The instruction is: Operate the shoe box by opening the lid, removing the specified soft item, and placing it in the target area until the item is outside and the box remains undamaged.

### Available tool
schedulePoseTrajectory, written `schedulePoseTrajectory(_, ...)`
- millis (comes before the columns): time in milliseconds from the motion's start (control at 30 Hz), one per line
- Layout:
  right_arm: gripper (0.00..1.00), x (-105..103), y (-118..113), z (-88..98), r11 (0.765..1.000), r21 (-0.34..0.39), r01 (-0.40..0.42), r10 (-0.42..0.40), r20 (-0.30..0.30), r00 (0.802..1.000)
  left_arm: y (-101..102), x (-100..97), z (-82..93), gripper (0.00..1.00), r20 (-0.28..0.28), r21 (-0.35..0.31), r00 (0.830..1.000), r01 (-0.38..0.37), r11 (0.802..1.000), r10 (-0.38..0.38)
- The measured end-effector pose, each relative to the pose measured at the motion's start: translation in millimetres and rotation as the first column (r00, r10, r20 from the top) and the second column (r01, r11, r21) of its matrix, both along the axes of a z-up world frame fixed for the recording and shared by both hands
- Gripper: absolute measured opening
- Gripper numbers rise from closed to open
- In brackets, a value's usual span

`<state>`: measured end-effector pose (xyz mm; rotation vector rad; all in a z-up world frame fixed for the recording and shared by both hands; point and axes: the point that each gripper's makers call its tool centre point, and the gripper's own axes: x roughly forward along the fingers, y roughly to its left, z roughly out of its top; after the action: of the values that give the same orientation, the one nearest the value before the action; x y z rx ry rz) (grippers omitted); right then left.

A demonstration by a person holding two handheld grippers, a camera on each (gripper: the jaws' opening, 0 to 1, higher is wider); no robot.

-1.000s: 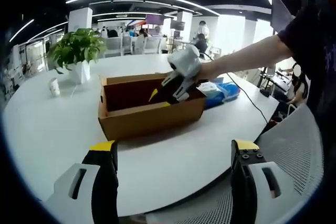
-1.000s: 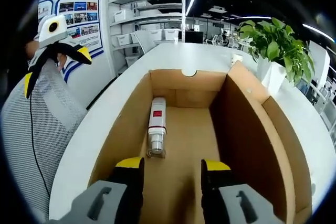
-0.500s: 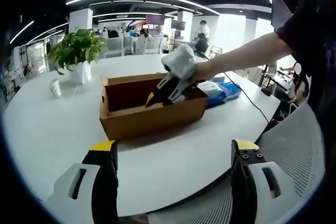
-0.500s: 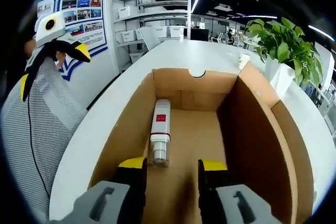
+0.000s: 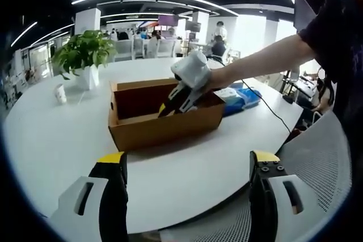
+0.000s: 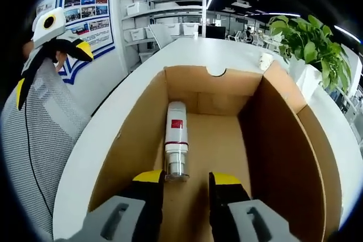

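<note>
Right gripper view: right gripper, jaws apart, nears a white tube lying in the shoe box.

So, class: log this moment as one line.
box: open | tube: lying inside | right gripper: open, over box, near tube | left gripper: open, away from box

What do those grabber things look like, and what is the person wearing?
Each hand-held gripper is pale grey plastic with two black fingers tipped in yellow: the left hand-held gripper, the right hand-held gripper. The person's sleeve is short and dark.
</note>
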<state>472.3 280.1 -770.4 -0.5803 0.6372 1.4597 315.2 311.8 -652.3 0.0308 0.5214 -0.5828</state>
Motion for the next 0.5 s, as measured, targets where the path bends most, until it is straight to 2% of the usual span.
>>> schedulePoseTrajectory(167, 0.25, -3.8, 3.2, -2.6, 1.000, -0.006, -0.012, 0.012, 0.002, 1.000, 0.8, 0.4, -0.6, 0.88, -0.002, -0.002, 1.000, -0.002, 1.000, 0.002)
schedulePoseTrajectory(500, 0.16, -5.2, 6.1, -4.1, 0.999, -0.016, -0.043, 0.044, 0.033, 0.998, 1.7, 0.7, -0.5, 0.88, -0.001, -0.003, 1.000, -0.006, 1.000, 0.006)
